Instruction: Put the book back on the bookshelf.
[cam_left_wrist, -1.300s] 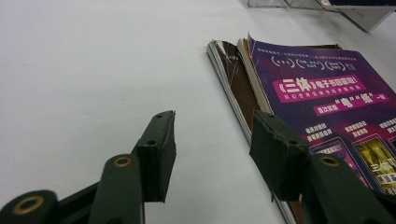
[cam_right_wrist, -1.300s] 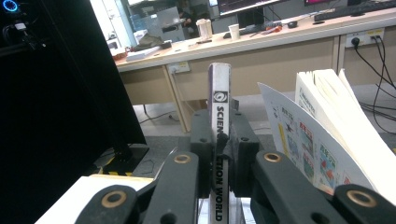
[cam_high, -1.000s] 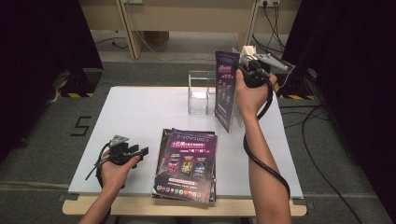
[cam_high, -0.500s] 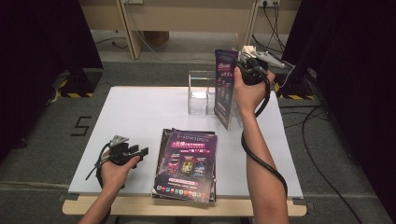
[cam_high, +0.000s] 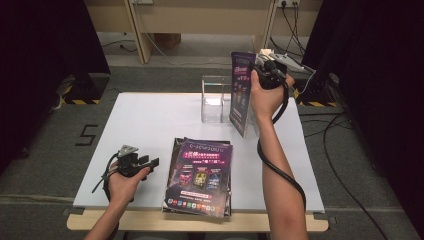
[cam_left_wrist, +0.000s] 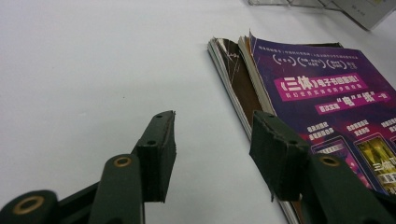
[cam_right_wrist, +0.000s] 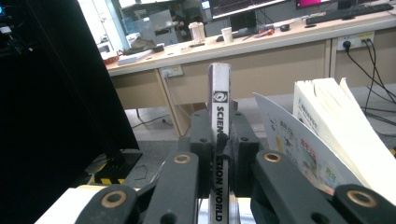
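Two grippers, two very different jobs right now. Nearest me, my left gripper (cam_high: 149, 163) rests low on the white table (cam_high: 150, 115) just beside the stack of magazines (cam_high: 200, 177), jaws spread with nothing between them; in the left gripper view the right-hand pad (cam_left_wrist: 275, 149) sits over the stack's edge, which I read as parking there, ready to steady the pile or lift the next copy. That stack lies flat near the table's front edge, purple cover up, spines slightly fanned. Farther out, my right gripper (cam_high: 263, 67) holds one magazine (cam_high: 241, 92) upright above the back of the table, jaws pinching its spine from the top, so the pages hang down and fan open, as the right gripper view (cam_right_wrist: 219, 154) shows with the spine lettering running between the pads. Gripping by the spine keeps it vertical, which I judge suits dropping it into the clear acrylic holder (cam_high: 216, 97) standing just beside it on the left. Its lower corner looks close to the tabletop, still outside the holder.
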